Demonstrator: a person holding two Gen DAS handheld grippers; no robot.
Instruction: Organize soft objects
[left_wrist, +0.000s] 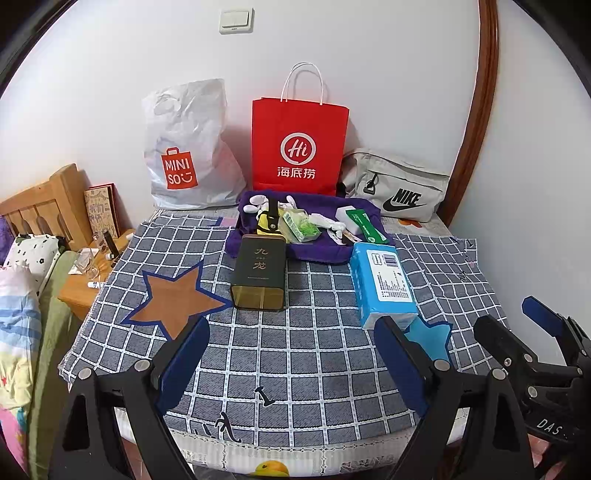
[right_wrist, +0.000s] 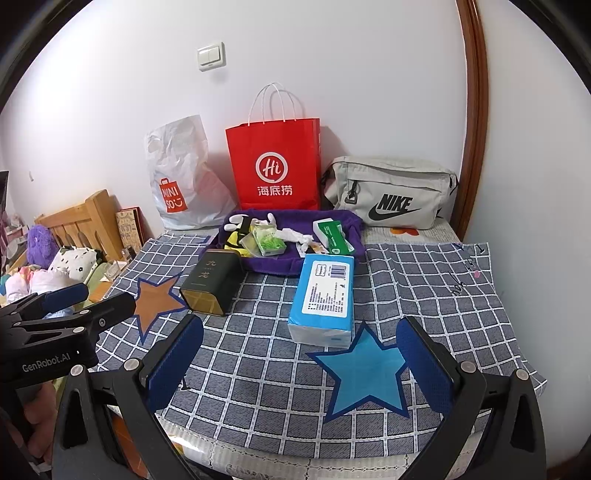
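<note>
On the checked cloth, blue tissue pack (right_wrist: 322, 295) lies beside blue star (right_wrist: 364, 373); left gripper (left_wrist: 291, 369) and right gripper (right_wrist: 301, 363) released, empty; stage undeterminable

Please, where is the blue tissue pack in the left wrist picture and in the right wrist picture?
Left wrist: blue tissue pack lies right of centre, beside the dark tin.
Right wrist: tissue pack lies at centre, behind the blue star.
Shared landmark: red paper bag against the wall.
</note>
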